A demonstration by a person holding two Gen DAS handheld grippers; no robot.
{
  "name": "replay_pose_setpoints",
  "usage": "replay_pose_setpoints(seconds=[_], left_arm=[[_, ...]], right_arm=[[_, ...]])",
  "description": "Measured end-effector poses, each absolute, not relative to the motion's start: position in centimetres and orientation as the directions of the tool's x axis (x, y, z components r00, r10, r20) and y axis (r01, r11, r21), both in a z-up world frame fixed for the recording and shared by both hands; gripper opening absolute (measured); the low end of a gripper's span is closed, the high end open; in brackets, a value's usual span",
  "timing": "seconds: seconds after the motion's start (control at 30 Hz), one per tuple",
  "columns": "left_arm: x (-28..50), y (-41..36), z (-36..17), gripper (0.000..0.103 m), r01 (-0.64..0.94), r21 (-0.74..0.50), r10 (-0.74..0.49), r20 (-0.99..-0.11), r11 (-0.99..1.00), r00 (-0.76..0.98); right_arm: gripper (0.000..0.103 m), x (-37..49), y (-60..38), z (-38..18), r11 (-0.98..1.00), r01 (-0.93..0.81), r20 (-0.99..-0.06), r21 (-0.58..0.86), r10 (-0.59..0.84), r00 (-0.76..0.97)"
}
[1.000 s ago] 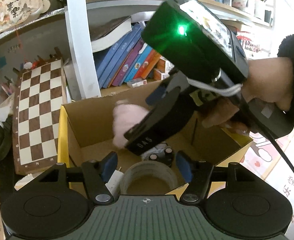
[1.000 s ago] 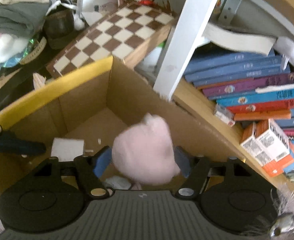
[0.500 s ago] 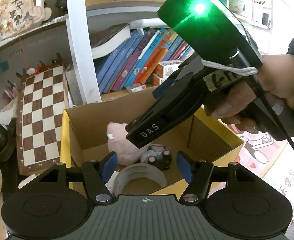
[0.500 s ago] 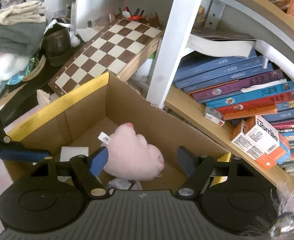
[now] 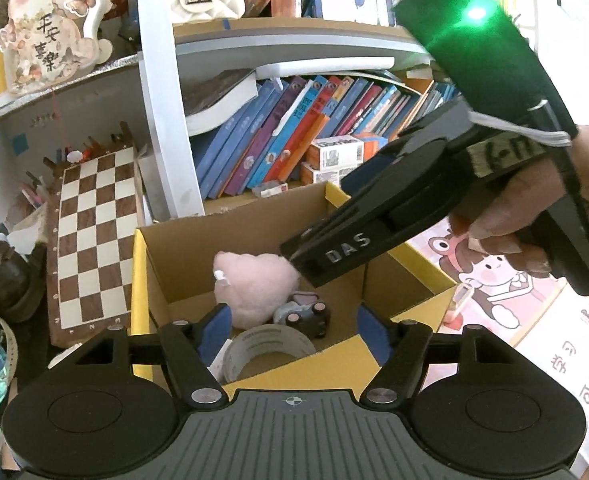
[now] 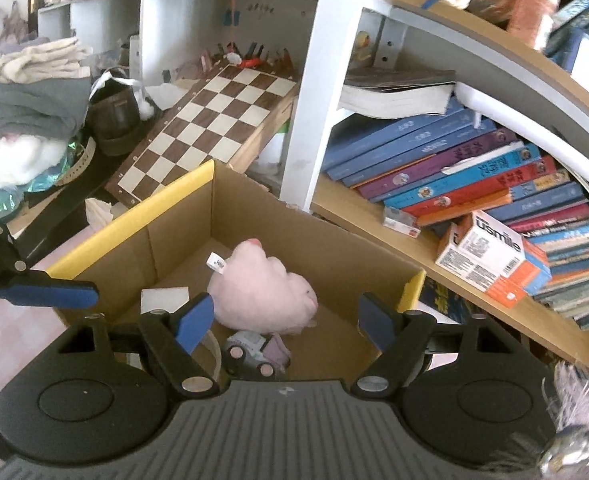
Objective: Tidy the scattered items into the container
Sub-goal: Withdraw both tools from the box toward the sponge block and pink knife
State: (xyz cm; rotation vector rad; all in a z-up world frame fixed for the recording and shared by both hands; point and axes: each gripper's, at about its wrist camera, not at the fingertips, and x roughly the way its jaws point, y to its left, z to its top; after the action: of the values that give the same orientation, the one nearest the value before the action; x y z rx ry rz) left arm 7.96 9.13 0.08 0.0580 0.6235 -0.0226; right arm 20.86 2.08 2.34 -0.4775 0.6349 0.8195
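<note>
Cluttered shelving backs the scene: a row of leaning blue, purple and red paperback books (image 6: 454, 168), a brown-and-cream chequered chessboard (image 5: 94, 236) propped beside a white upright post (image 5: 166, 120). Below these stands an open brown cardboard box with yellow-edged flaps (image 6: 254, 220). Contents of the box: one pink plush toy with a white sewn-in tag (image 6: 262, 296), lying on the box floor; one small pale toy car with pink wheels (image 6: 254, 354), just beside the plush; one roll of whitish adhesive tape (image 5: 268, 346), near the front wall; one flat white card or packet (image 6: 164, 298), at the left. Right gripper (image 6: 284, 320): blue-padded fingers spread wide, nothing between them, held above the box with the plush below. Left gripper (image 5: 290, 326): likewise spread and empty, poised over the near edge. Judgement: a placing step looks complete for the plush, which rests inside, free of both tools. No loose item is clearly identifiable outside the box; whether more remains cannot be told.
</note>
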Motion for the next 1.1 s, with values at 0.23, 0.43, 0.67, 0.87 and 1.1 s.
replay_pose_setpoints(seconds=[0.23, 0.43, 0.67, 0.87, 1.1], left_arm=[[6.6, 8.9, 1.0, 0.074, 0.023, 0.029, -0.003, -0.562, 0.999, 0.827], [5.4, 8.5, 2.0, 0.076, 0.014, 0.012, -0.006, -0.54, 1.0, 0.842], [4.4, 7.5, 2.4, 0.078, 0.023, 0.011, -0.014, -0.529, 1.0, 0.849], [3.6, 6.3, 1.8, 0.08, 0.011, -0.006, -0.012, -0.523, 1.0, 0.852], [3.0, 5.0, 0.8, 0.084, 0.011, -0.034, -0.027, -0.537, 0.999, 0.843]], right_arm=[[0.079, 18.8, -1.0, 3.6, 0.653, -0.744, -0.639, -0.14, 0.515, 0.572], [0.08, 16.7, -3.7, 4.2, 0.686, -0.717, -0.613, -0.125, 0.514, 0.599], [0.081, 14.5, -6.5, 4.0, 0.717, -0.689, -0.608, -0.109, 0.5, 0.616], [0.083, 12.9, -9.0, 2.6, 0.765, -0.638, -0.626, -0.088, 0.456, 0.633], [0.085, 11.9, -12.5, 1.1, 0.826, -0.561, -0.647, -0.062, 0.395, 0.653]])
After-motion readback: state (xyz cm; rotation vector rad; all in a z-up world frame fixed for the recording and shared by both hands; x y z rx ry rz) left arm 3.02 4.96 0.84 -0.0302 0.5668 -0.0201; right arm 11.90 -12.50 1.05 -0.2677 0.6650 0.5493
